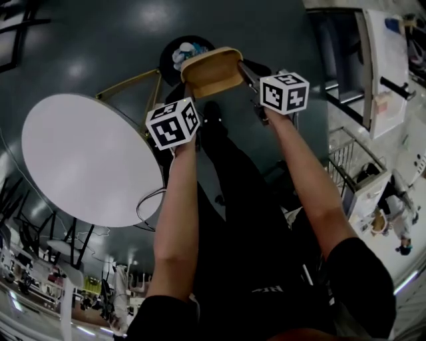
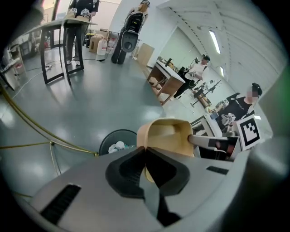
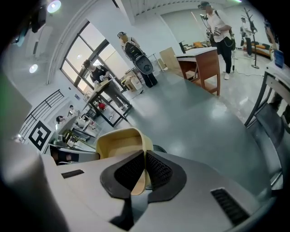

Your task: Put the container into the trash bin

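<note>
Left claw [image 2: 145,156] and right claw [image 3: 145,161] are each clamped narrow on a rim of the tan container [image 1: 212,70]. It hangs over the near edge of the black trash bin [image 1: 174,52], not centred.

Recommendation: bring it squarely over the opening, then release both sides together, or it may tip out.

Much of the bin is hidden behind the container, and only crumpled scraps [image 2: 117,146] show inside.

Head view steeply down; both gripper views close on container [image 1: 212,72].

Dim head view, ceiling-light glare on floor [image 1: 143,16], fisheye edges darkened
</note>
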### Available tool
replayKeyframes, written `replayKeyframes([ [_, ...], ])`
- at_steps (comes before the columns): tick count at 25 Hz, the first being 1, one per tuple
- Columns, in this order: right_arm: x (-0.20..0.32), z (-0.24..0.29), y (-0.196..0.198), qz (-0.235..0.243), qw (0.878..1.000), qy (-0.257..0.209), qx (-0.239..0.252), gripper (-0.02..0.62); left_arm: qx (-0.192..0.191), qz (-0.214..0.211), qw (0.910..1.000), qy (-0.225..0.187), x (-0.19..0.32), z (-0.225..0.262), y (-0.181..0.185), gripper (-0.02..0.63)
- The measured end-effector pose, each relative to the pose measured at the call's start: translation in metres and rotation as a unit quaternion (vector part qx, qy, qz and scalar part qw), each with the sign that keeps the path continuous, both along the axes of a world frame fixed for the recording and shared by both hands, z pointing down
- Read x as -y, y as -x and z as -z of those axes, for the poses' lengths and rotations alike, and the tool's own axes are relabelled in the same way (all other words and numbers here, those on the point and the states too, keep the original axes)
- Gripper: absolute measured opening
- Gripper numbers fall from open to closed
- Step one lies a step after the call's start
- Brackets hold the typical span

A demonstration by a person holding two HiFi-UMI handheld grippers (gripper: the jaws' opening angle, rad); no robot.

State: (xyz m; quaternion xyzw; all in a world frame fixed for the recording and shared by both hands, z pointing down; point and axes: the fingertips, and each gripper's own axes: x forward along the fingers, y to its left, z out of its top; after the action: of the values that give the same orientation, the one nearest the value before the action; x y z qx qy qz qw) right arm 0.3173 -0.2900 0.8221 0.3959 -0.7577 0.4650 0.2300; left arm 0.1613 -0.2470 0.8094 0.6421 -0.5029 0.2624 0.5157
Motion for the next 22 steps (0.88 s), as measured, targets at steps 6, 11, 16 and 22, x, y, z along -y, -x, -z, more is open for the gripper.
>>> replayKeyframes([
  [6, -0.006, -0.048, 0.008, 0.008, 1.0, 0.011, -0.002, 0.044, 0.03, 0.014, 0.9992, 0.02, -0.008, -0.048, 0.007, 0.009],
  [11, -0.001, -0.088, 0.015, 0.026, 0.999, 0.02, -0.006, 0.044, 0.054, 0.03, 0.9975, 0.033, -0.013, -0.087, 0.011, 0.009],
  [16, -0.002, -0.119, 0.027, 0.041, 0.999, 0.025, -0.016, 0.044, 0.084, 0.041, 0.9949, 0.04, -0.013, -0.115, 0.023, 0.009],
  [22, -0.003, -0.154, 0.03, 0.043, 0.998, 0.039, -0.023, 0.044, 0.111, 0.041, 0.9919, 0.047, -0.01, -0.146, 0.026, 0.01],
])
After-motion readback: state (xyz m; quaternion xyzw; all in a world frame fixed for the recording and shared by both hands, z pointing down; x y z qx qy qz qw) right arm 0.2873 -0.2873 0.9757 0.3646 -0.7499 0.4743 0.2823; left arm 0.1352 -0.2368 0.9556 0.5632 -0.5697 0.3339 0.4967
